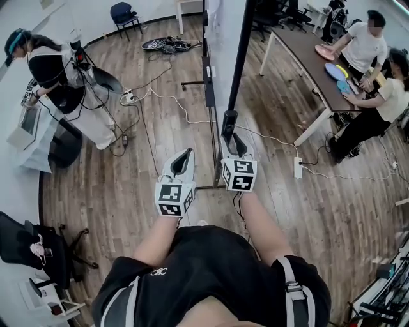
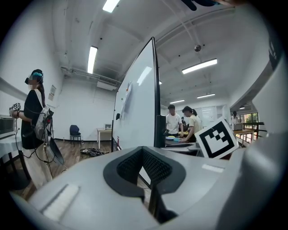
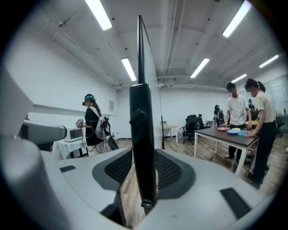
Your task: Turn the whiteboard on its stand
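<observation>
Head view, from the left: a person wearing a headset (image 1: 48, 67) stands at a white counter (image 1: 29, 137), well to the left of the whiteboard (image 1: 225, 64). A blue chair (image 1: 124, 14) and a heap of dark cables (image 1: 165, 44) lie on the wood floor (image 1: 160, 140), also to the whiteboard's left, the cables nearer to it. A white power strip (image 1: 128, 97) sits on the floor between that person and the whiteboard. The left gripper (image 1: 189, 153) hangs just left of the whiteboard's lower end, apart from it. In the left gripper view its two tips meet over the dark ribbed pads and nothing lies between them, while the white face of the whiteboard rises just beyond. The whiteboard itself stands upright on its stand (image 1: 193, 83) in the middle of the floor, seen almost edge-on from above, with its black side frame toward the right. The right gripper (image 1: 230, 135) is at the lower end of that frame. In the right gripper view the black frame bar runs straight up between the pads, which close on it from both sides, the bar's bottom end showing just below them. To the right of the whiteboard stands a dark-topped table (image 1: 307, 57) carrying coloured plates (image 1: 333, 70), and two people (image 1: 374, 70) stand at the table's far side.
</observation>
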The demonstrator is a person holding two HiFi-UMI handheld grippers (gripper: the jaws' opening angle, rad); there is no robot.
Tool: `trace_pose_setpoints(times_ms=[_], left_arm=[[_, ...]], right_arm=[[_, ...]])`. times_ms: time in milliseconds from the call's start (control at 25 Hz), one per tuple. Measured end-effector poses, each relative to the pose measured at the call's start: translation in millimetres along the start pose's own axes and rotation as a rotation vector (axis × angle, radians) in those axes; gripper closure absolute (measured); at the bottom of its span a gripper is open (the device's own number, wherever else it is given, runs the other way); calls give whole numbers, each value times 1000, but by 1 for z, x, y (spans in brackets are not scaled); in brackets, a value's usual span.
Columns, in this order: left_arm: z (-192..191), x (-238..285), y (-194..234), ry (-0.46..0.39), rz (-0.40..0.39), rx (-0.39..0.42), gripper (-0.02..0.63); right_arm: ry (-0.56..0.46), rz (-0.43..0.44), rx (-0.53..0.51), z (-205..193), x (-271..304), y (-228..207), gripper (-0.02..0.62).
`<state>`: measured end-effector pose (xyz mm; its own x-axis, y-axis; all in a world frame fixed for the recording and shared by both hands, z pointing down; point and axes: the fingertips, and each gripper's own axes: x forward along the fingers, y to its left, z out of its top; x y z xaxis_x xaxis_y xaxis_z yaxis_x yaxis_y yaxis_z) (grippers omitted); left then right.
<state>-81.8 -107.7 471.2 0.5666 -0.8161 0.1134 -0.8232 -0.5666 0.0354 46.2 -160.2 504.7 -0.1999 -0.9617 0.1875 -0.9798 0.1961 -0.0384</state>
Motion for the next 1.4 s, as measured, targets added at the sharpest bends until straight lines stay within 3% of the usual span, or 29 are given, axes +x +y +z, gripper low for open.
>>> trace_pose_setpoints(times_ms=[200, 320, 400, 840, 1400], left_arm=[[2, -8, -11, -2, -18, 2, 598], [5, -15, -22, -6, -31, 1, 598], [6, -20, -31, -9, -40, 0, 598], [8, -35, -79, -4, -82, 9, 598], [-2, -43, -114, 22, -102, 15, 598]], right_arm=[[-123, 13, 61, 25, -48, -3, 443], [-217, -13, 48, 47, -88, -8, 556], [-251, -37, 53, 56, -113, -15, 586], [-197, -116, 60, 25, -179, -46, 589], [-181, -104, 88, 15, -204, -55, 589]])
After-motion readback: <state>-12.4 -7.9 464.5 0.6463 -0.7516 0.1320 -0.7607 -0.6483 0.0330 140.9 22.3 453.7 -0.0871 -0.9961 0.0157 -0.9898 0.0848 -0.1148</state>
